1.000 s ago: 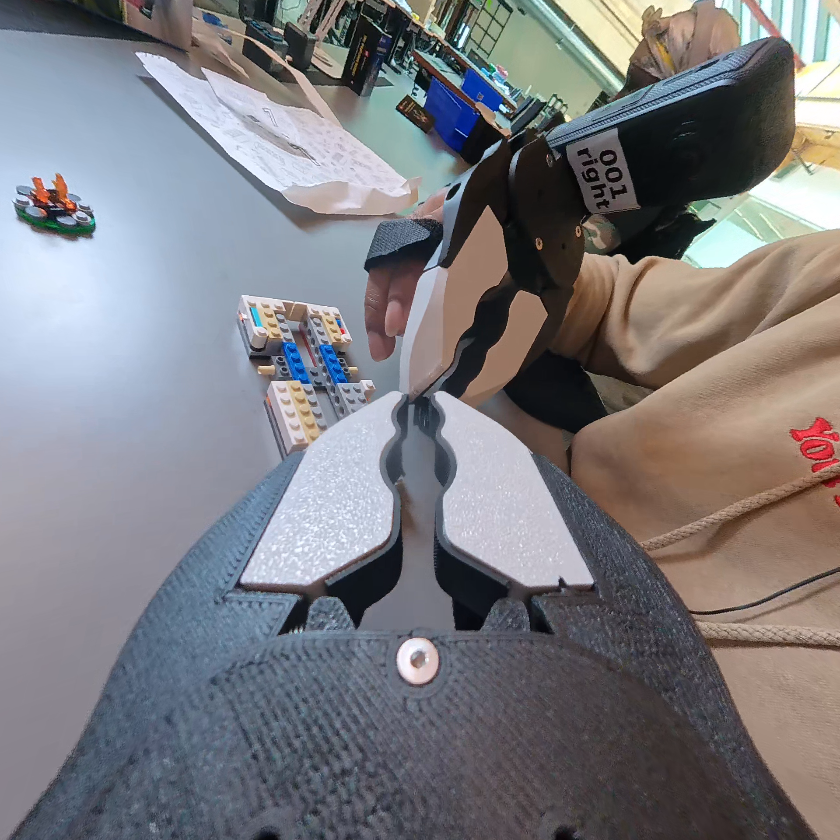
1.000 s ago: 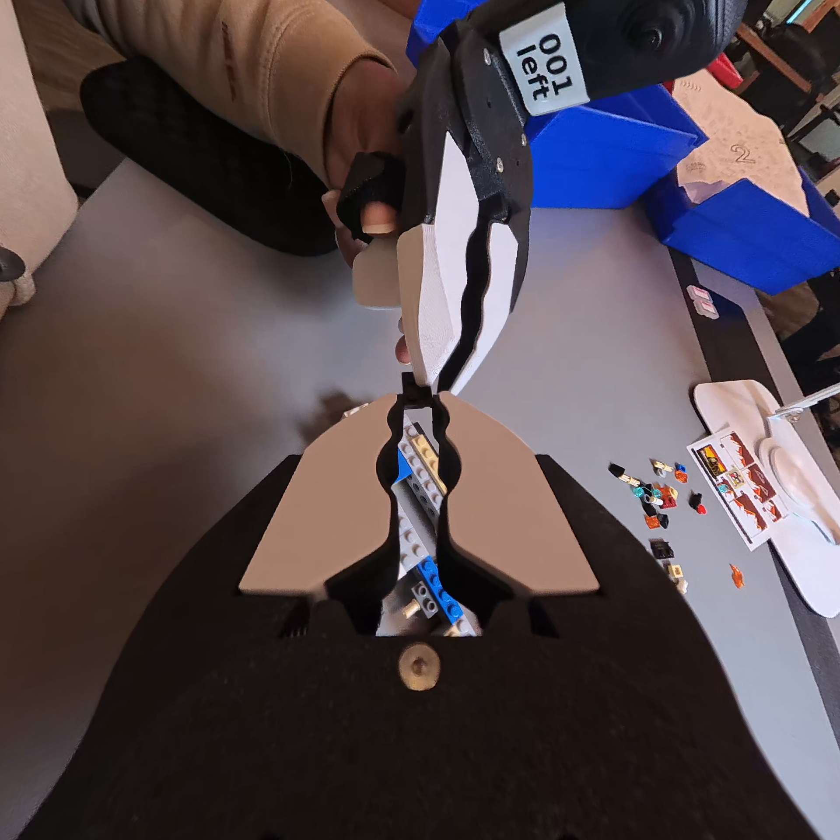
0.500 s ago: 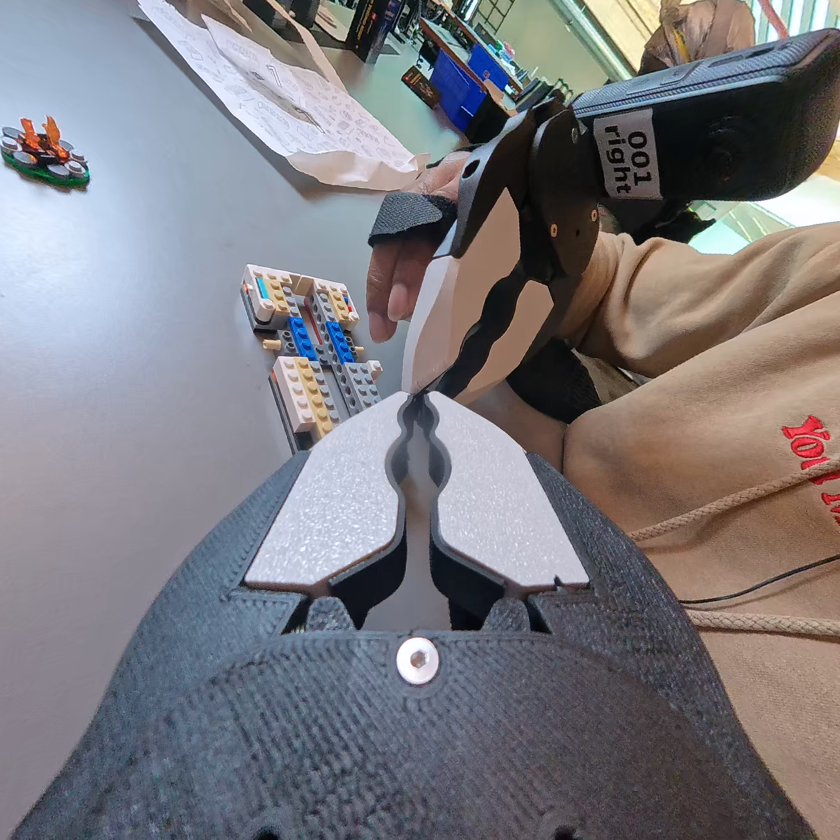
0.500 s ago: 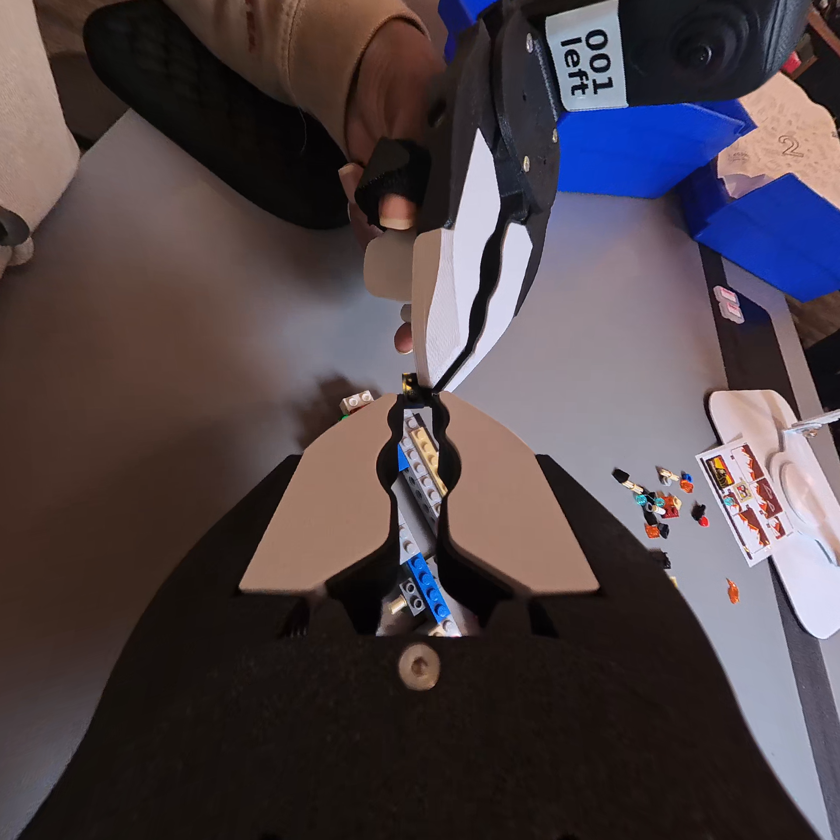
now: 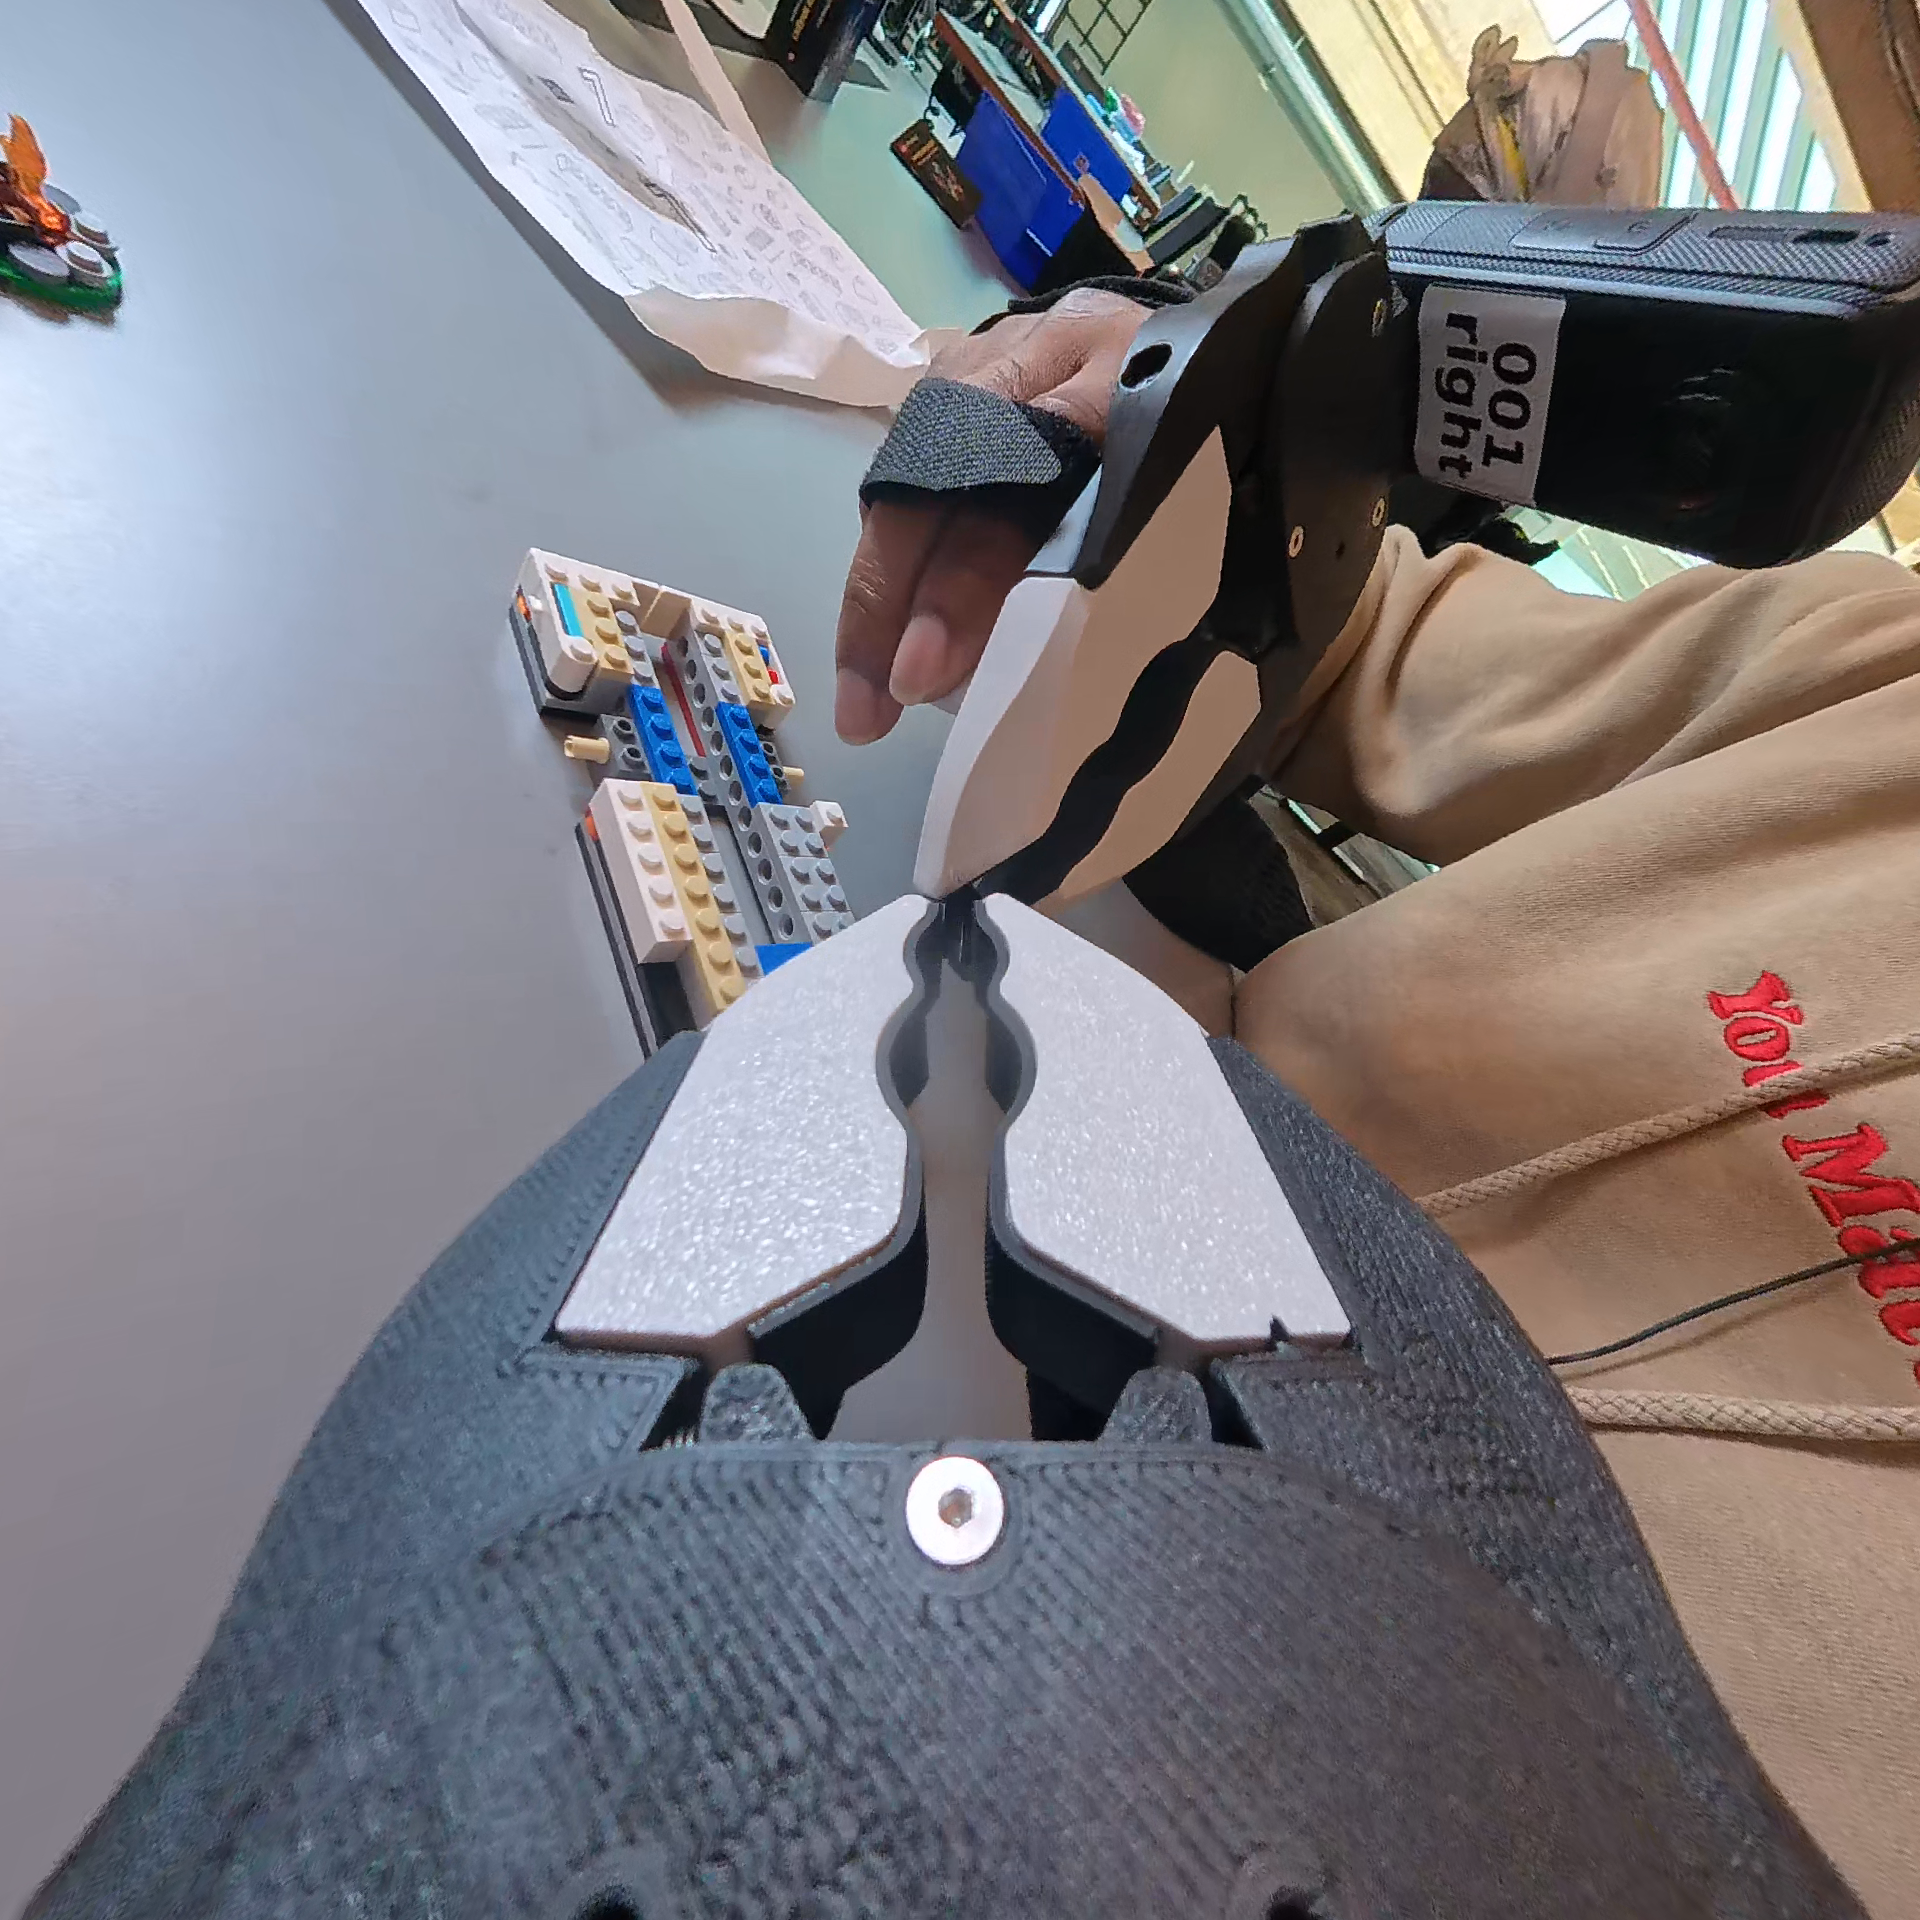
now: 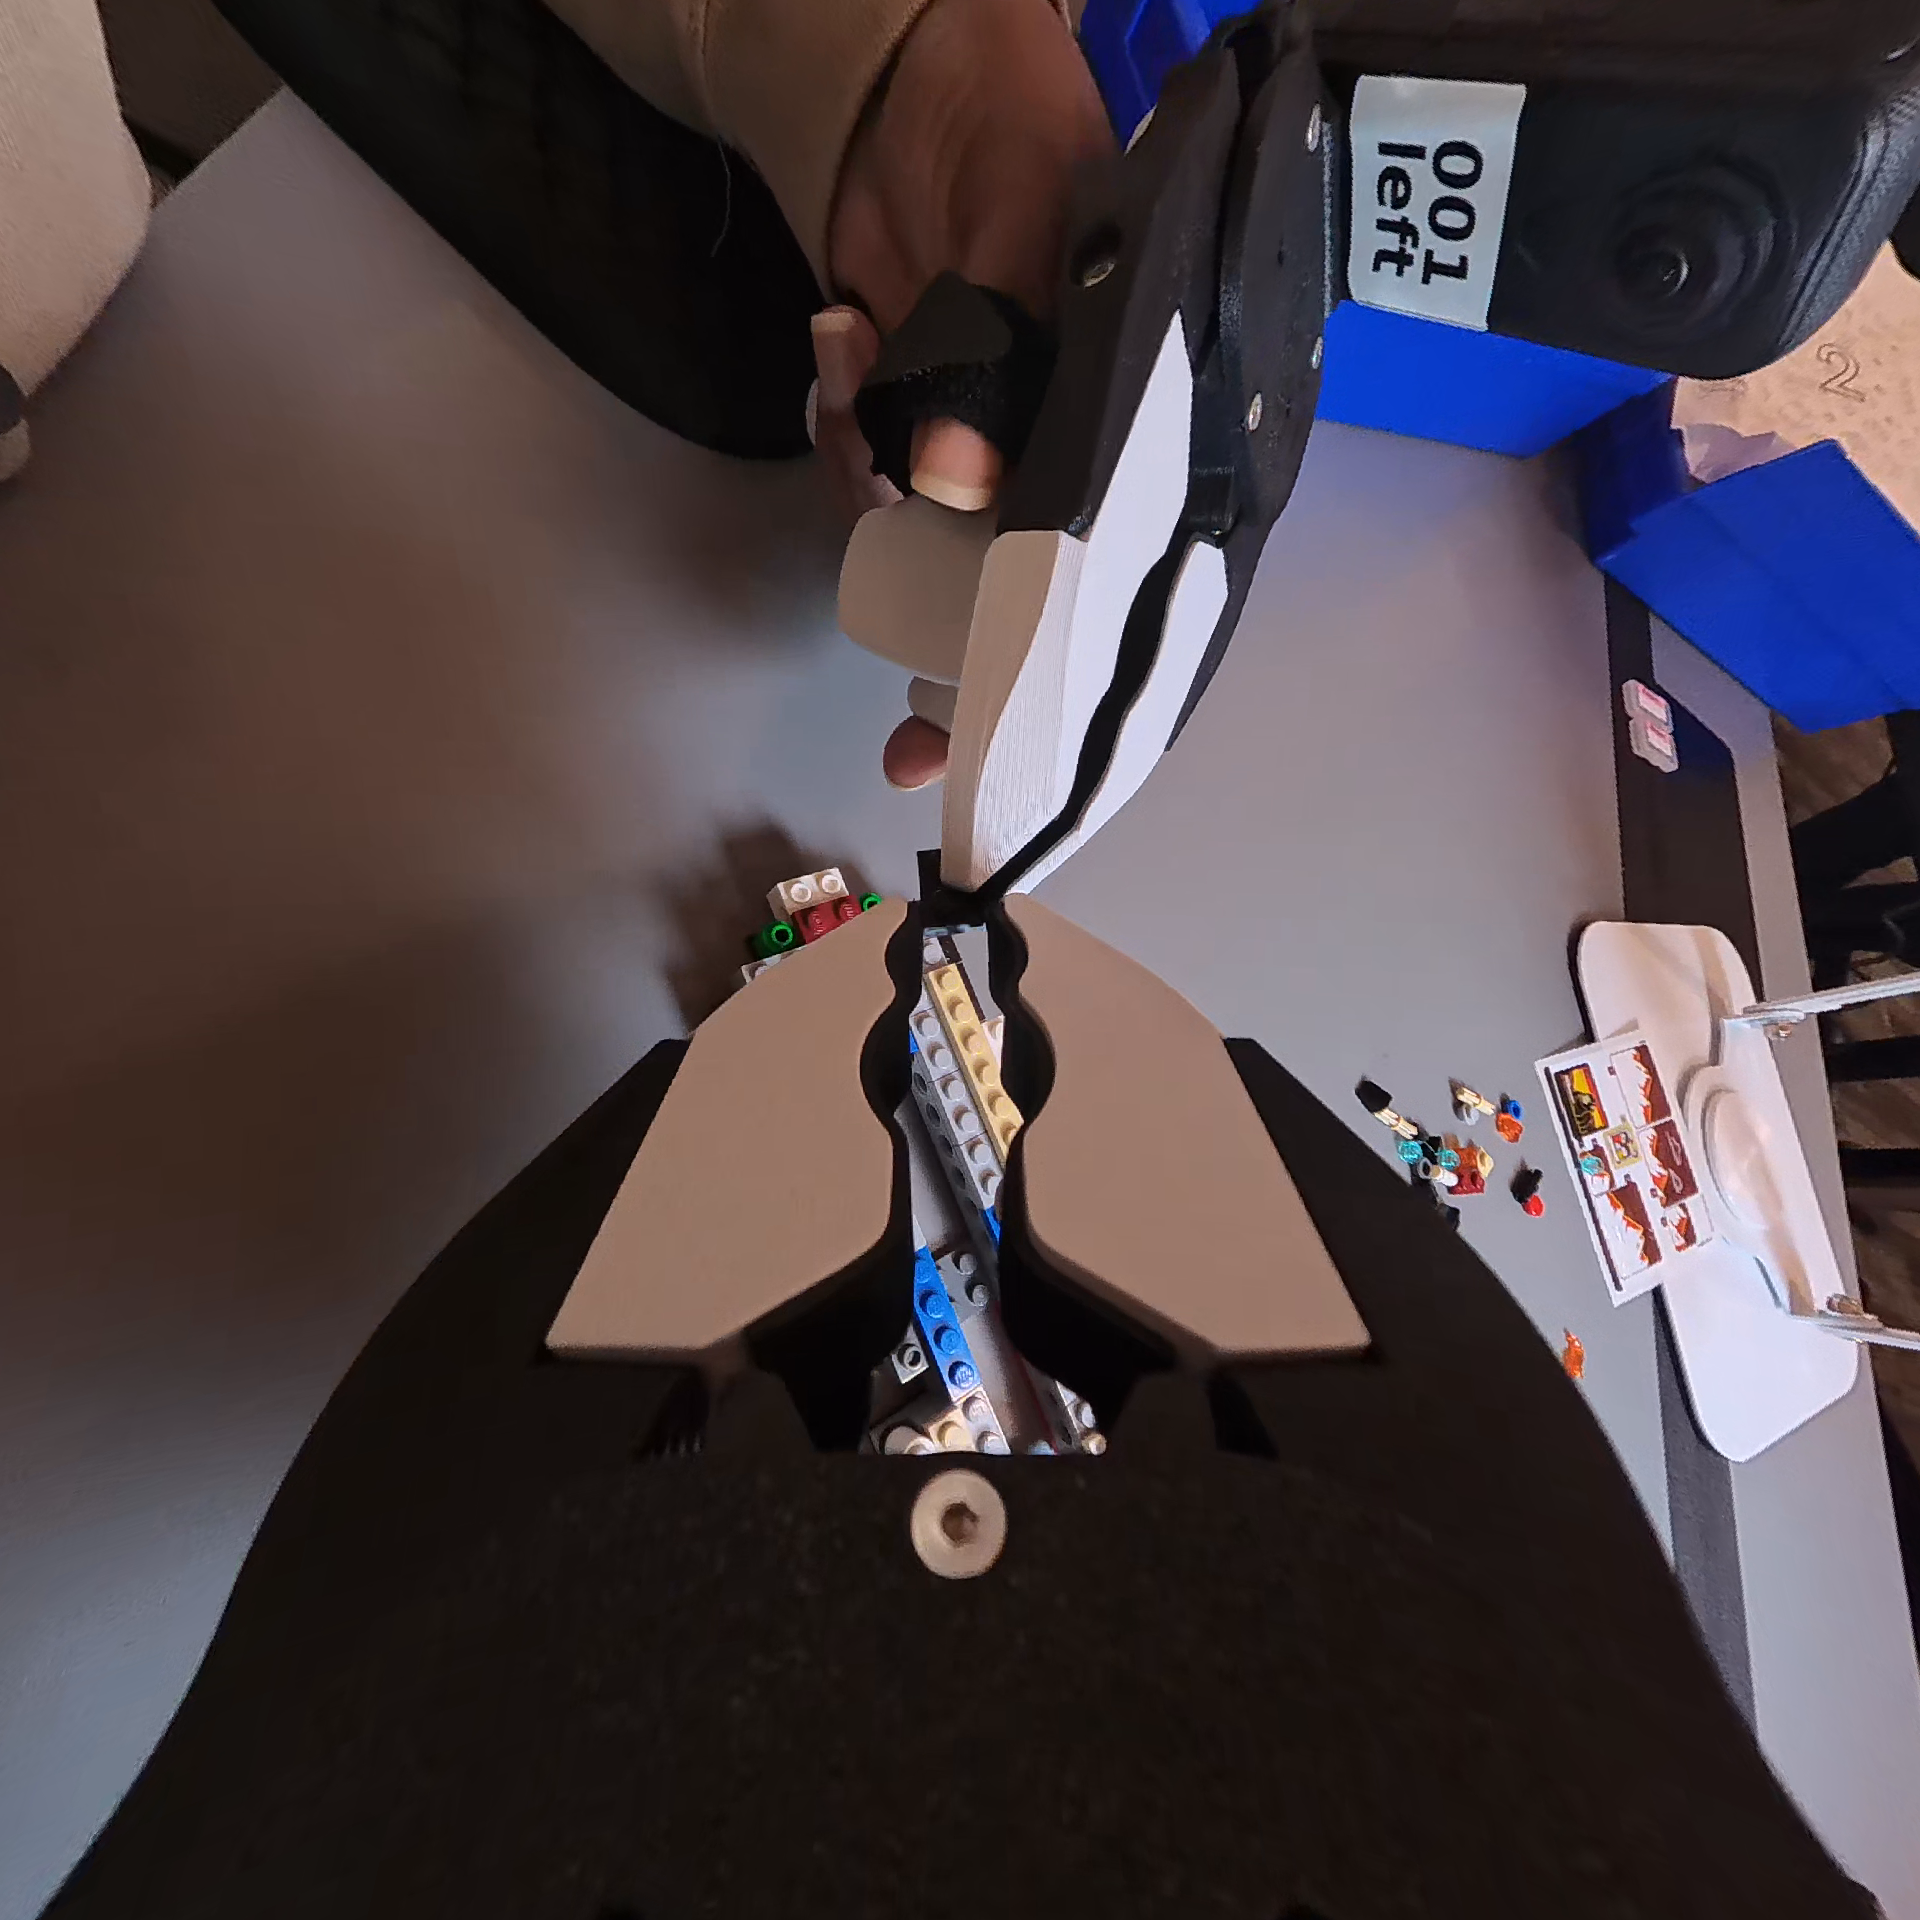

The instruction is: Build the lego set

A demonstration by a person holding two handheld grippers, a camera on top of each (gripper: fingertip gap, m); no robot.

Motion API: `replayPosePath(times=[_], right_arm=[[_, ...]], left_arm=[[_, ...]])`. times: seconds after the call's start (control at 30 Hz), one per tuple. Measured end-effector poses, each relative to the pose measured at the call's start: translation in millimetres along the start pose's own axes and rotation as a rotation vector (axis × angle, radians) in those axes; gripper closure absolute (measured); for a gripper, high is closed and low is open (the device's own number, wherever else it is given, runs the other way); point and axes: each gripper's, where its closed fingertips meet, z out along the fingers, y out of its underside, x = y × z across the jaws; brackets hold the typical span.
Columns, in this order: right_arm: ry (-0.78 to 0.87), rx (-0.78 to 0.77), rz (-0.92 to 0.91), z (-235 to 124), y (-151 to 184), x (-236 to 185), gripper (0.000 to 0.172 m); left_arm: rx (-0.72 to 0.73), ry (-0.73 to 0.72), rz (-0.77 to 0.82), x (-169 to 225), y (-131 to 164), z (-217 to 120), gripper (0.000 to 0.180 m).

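Two hand-held grippers meet tip to tip above a grey table (image 5: 260,935), both pinching one small black piece (image 6: 940,902). In the left wrist view, the left gripper (image 5: 951,920) has its pale fingers drawn nearly together on the dark piece at their tips, while the right gripper (image 5: 961,888) comes down from 1 o'clock, its fingers narrowed to the same spot. In the right wrist view, the right gripper (image 6: 956,914) clamps the piece crosswise between its tips, and the left gripper (image 6: 982,883) reaches in from 12 o'clock with its fingers closed to a thin line on it. What kind of part the piece is cannot be told; it is too small and dark.

A flat brick model (image 5: 686,790) in white, tan, grey and blue lies on the table at 11 o'clock of the left gripper's tips, just beside them; in the right wrist view it shows beneath the gap between the right gripper's fingers. A small cluster of white, red and green bricks (image 6: 816,909) sits at 9 o'clock of the right gripper's tips. Loose small parts (image 6: 1455,1143) and a sticker sheet (image 6: 1626,1164) lie well apart at 3 o'clock, near a white plate (image 6: 1662,966). Blue bins (image 6: 1766,592) stand at 2 o'clock. A printed paper sheet (image 5: 644,187) spreads at 11 o'clock in the left wrist view, with a small orange and green build (image 5: 52,239) at the far left edge. A person's hand (image 5: 935,582) grips the right gripper.
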Motion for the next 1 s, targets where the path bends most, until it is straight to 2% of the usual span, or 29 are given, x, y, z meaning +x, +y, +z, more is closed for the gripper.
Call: replayPosePath(times=[0.1,0.17,0.23,0.4,0.47,0.57,0.77,0.9,1.0], right_arm=[[0.034,-0.003,0.046,-1,2,6,0.159],[0.038,-0.024,0.102,-4,9,7,0.148],[0.024,-0.05,0.166,-12,19,3,0.145],[-0.093,-0.186,0.229,-13,43,-34,0.145],[-0.113,-0.264,0.208,-8,52,-38,0.141],[-0.152,-0.29,0.178,0,49,-35,0.139],[-0.274,-0.433,0.007,11,45,-39,0.143],[-0.357,-0.488,-0.052,-4,49,-50,0.147],[-0.373,-0.517,-0.03,-20,60,-54,0.148]], left_arm=[[0.034,0.011,-0.022,0,-6,-3,0.177],[0.071,-0.01,-0.032,-4,-12,-7,0.177],[0.079,-0.044,-0.023,-10,-14,-11,0.177],[0.003,-0.178,0.024,-31,-3,-12,0.177],[-0.013,-0.187,0.023,-33,0,-10,0.178],[-0.019,-0.186,0.024,-33,2,-9,0.178],[-0.01,-0.194,0.032,-34,2,-12,0.178],[-0.013,-0.192,0.031,-33,3,-13,0.177],[-0.028,-0.172,0.025,-28,6,-10,0.178]])
